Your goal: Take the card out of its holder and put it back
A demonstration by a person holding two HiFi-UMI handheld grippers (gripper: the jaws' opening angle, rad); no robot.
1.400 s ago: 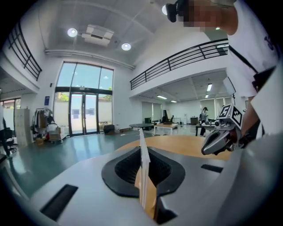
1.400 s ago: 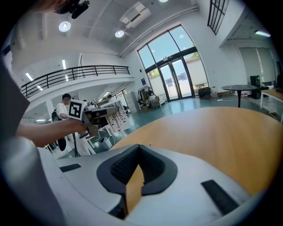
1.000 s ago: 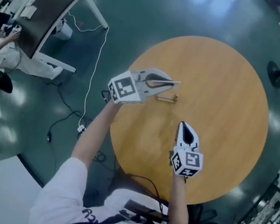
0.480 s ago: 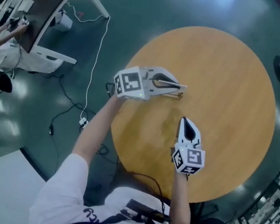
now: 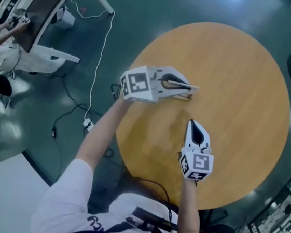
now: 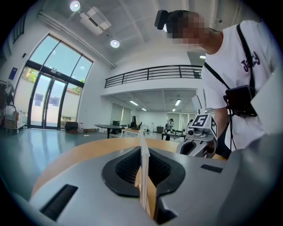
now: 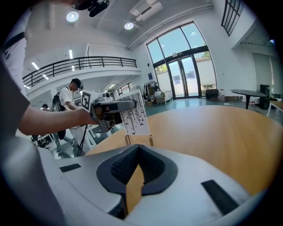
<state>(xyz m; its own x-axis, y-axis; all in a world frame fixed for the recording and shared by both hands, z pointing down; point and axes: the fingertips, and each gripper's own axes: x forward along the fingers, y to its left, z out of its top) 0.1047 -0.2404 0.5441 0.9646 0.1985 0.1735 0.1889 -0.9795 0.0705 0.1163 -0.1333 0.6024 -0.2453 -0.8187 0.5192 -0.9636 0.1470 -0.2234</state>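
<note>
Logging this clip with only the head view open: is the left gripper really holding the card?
Observer: Yes; in the left gripper view the left gripper is shut on the card, edge-on between its jaws.
Operator: And the holder?
Observer: The right gripper view shows the card's lower edge right at the wooden holder; whether it is seated, I cannot tell.
Operator: Right gripper?
Observer: The right gripper is shut, nothing in it.

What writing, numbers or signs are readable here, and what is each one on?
Card, in the left tongs: black print, too small to read.
Marker cubes: black-and-white square patterns, no words.
Shirt: purple lettering, too blurred to read.
Nothing else legible.
</note>
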